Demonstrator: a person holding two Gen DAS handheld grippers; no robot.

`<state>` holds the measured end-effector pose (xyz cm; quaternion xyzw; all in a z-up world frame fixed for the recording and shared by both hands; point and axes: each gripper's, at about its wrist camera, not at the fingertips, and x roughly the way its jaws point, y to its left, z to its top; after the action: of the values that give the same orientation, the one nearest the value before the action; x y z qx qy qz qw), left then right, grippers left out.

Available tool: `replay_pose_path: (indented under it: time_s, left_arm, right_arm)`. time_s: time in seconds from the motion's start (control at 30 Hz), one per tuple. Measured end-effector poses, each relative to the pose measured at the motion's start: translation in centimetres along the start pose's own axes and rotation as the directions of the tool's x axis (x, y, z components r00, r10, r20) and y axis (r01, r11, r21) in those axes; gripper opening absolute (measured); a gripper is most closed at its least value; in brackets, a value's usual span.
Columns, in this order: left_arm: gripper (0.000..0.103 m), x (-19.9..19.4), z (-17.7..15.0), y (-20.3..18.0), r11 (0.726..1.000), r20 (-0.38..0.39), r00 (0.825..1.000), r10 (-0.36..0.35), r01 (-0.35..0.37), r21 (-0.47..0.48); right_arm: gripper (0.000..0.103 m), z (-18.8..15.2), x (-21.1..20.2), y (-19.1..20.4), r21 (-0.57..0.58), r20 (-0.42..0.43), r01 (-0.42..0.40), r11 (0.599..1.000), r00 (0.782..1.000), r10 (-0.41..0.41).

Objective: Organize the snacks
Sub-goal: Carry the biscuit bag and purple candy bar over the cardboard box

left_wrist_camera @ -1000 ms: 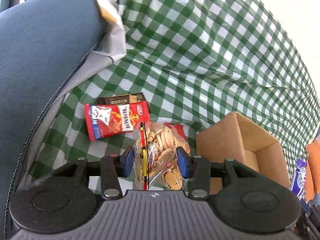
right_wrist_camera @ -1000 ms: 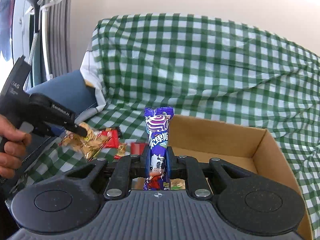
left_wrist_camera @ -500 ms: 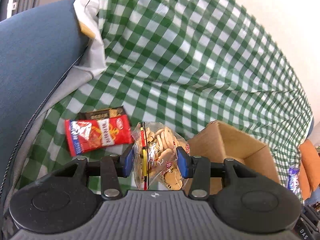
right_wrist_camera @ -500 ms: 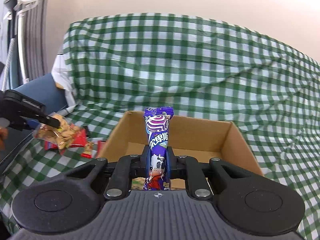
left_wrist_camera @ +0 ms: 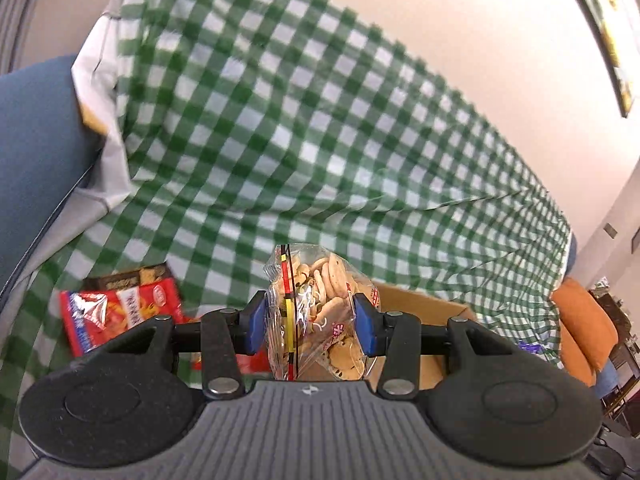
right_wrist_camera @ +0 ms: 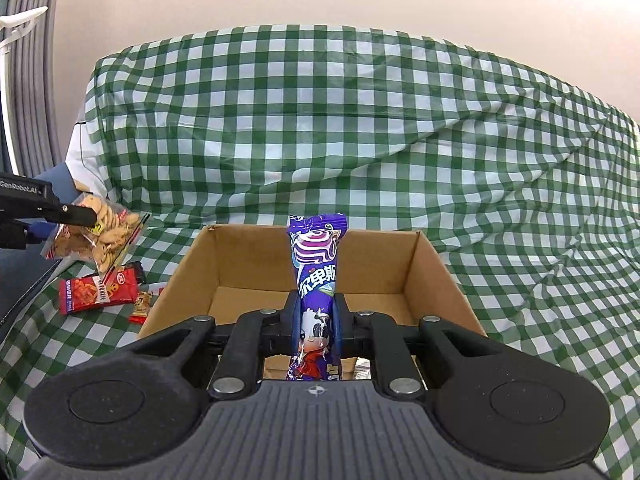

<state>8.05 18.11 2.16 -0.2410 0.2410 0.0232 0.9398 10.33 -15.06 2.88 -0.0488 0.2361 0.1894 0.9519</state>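
Observation:
My left gripper is shut on a clear bag of biscuits and holds it in the air, left of an open cardboard box. The same bag and left gripper show at the left of the right wrist view. My right gripper is shut on an upright purple snack packet, just above the near edge of the cardboard box. A red snack packet lies on the checked cloth, also in the right wrist view.
A dark packet lies behind the red one. A small red wrapper lies by the box's left side. Green checked cloth covers the sofa. A blue cushion is at left, an orange cushion at right.
My left gripper has lifted the biscuit bag up off the cloth and toward the box. My right gripper has moved with the purple packet to face the box squarely.

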Motion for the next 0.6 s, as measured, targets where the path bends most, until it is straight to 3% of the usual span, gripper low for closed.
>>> replay_pose_path:
  time_s: [0.6]
  left_arm:
    - [0.049,-0.9,-0.6,-3.4,0.987,0.053,0.988,-0.145,0.14,0.085]
  right_arm:
    - [0.016,0.0,0.2,0.3,0.0,0.006,0.013,1.0,1.0,-0.013]
